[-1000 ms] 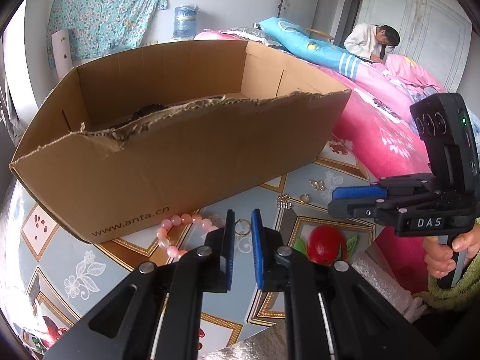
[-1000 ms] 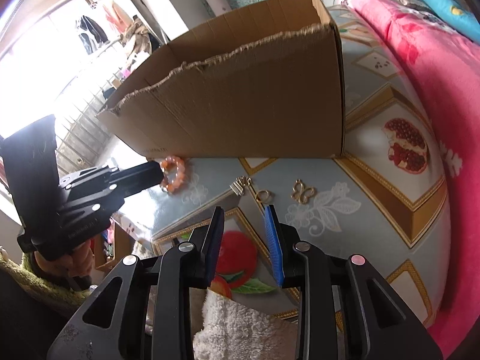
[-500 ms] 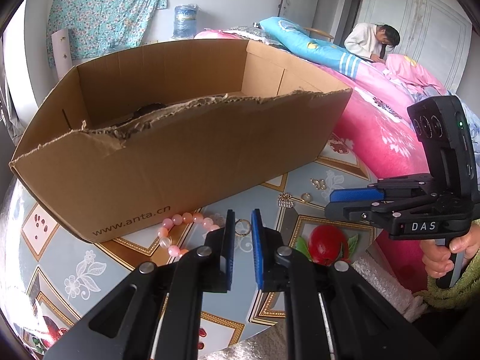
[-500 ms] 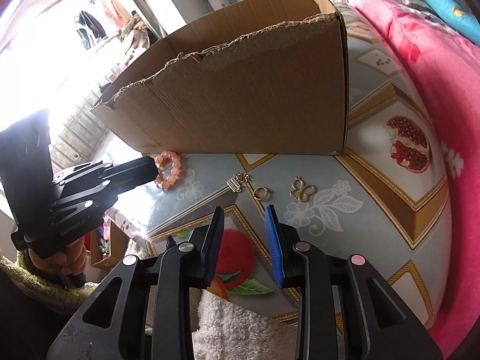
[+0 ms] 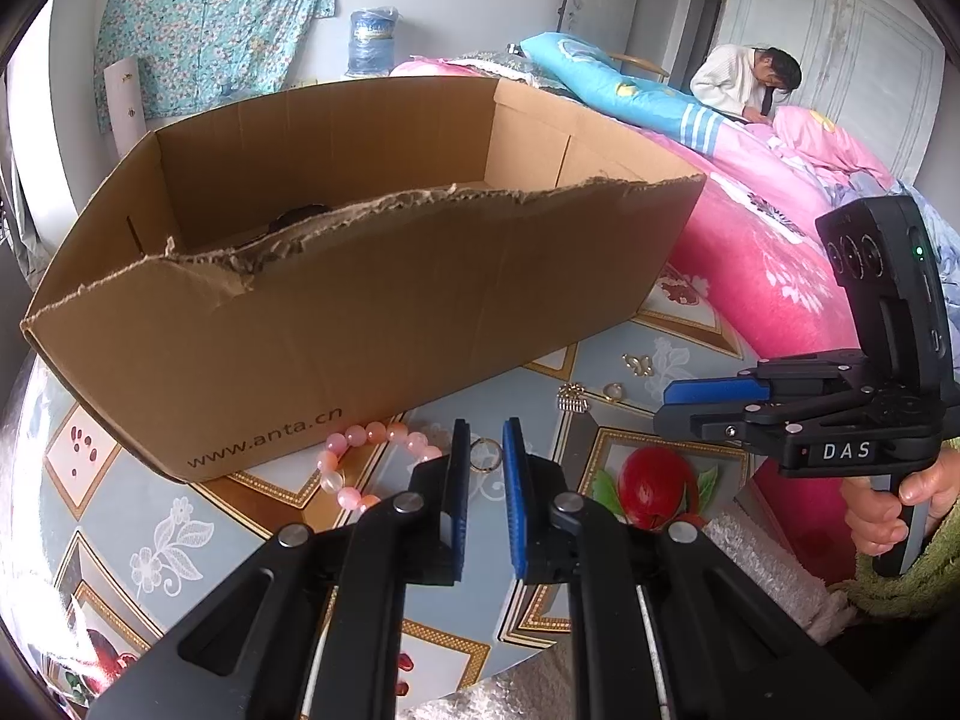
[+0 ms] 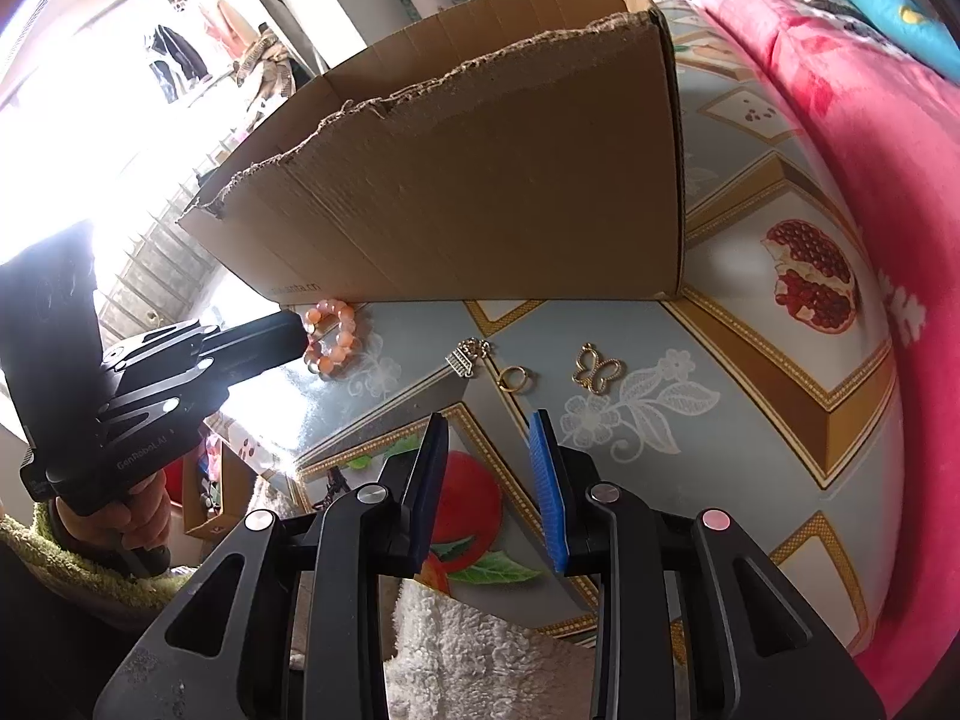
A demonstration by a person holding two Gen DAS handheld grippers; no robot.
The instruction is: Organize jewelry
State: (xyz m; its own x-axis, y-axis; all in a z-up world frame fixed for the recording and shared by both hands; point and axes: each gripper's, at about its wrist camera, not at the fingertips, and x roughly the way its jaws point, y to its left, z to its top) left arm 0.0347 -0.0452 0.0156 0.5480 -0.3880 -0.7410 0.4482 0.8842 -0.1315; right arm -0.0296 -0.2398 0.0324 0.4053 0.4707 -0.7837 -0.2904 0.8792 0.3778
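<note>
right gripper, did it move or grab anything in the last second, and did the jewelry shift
The right gripper eased forward toward the gold ring and grabbed nothing; its jaws stayed open. The left gripper barely moved, still open over a second ring. The bead bracelet, butterfly pendant, chain charm and cardboard box stayed put.

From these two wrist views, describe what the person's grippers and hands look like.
Both grippers, left and right, are matte black frames with silver rivets and ribbed blue finger pads. The right one's body reads "DAS" and shows a green light; the left one's reads "GenRobot.AI". Bare hands grip the handles, with fuzzy green sleeves.
</note>
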